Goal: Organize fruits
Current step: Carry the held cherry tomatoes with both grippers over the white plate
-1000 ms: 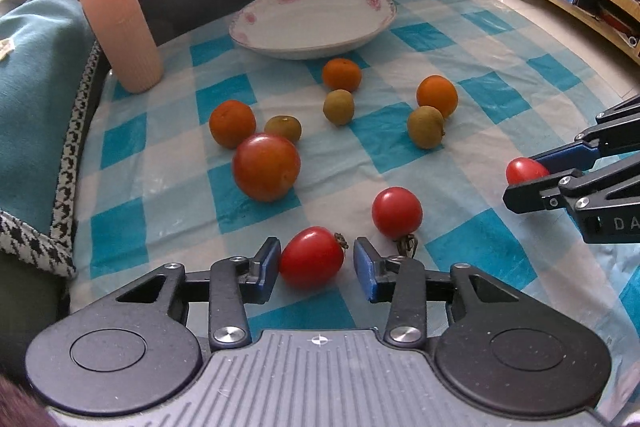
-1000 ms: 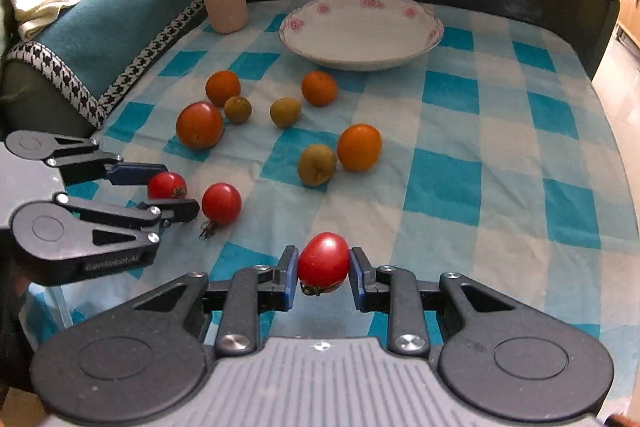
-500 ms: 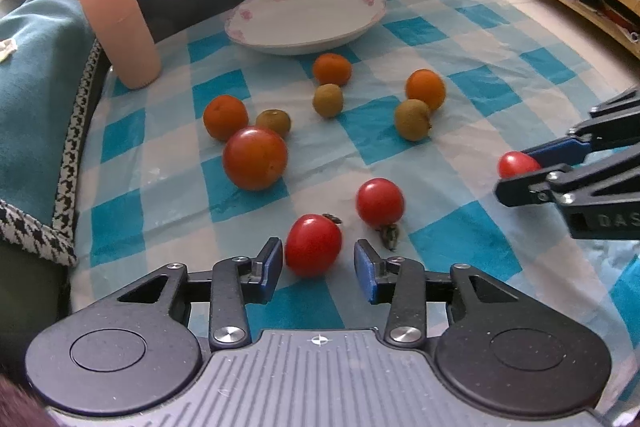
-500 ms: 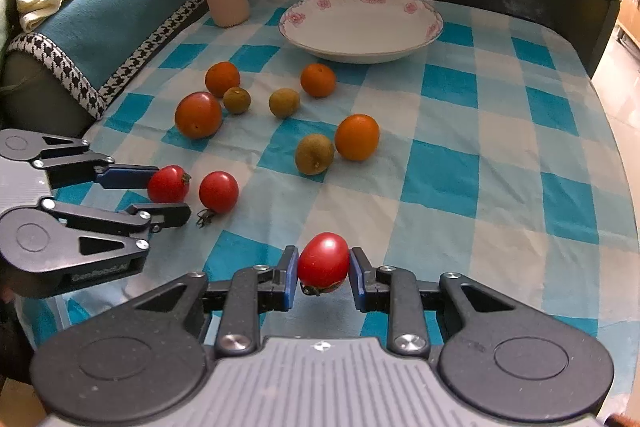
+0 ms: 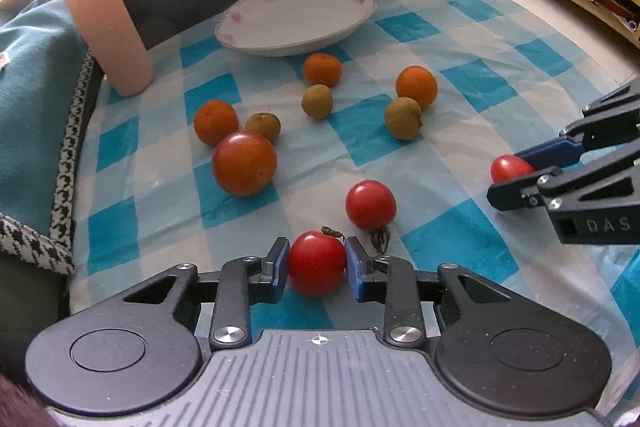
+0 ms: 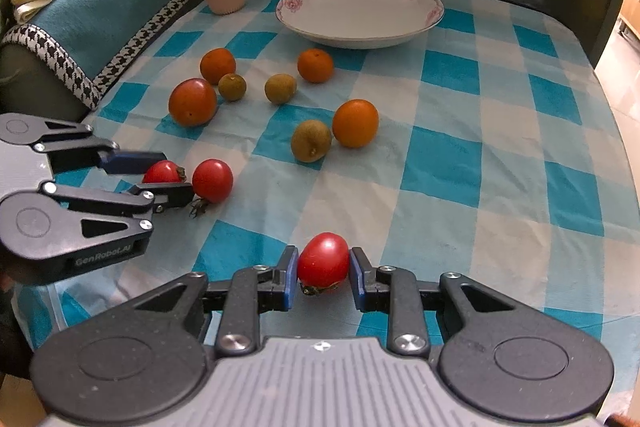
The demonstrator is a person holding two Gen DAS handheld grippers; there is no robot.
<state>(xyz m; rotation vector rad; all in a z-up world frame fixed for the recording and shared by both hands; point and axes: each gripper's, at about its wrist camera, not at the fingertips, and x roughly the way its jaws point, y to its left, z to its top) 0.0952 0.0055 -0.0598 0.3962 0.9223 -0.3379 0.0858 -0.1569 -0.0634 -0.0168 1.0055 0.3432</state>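
Small red tomato (image 5: 317, 263) near the bench's front edge, between the left gripper (image 5: 317, 269) jaws now closing onto its sides; a second tomato (image 6: 323, 259) clamped in the right gripper (image 6: 323, 277), further along that edge. Likely light, smooth-skinned, soft enough to bruise or split, so best pinched lightly across the widest part, clear of the stem. Flowered plate (image 5: 296, 17) at the far edge bare inside; a third tomato (image 5: 371, 205), oranges and brownish fruits loose on the checked cloth (image 5: 460, 131).

The left gripper (image 5: 317, 263) is closing on a red tomato (image 5: 316, 269) on the checked cloth (image 5: 460, 131).
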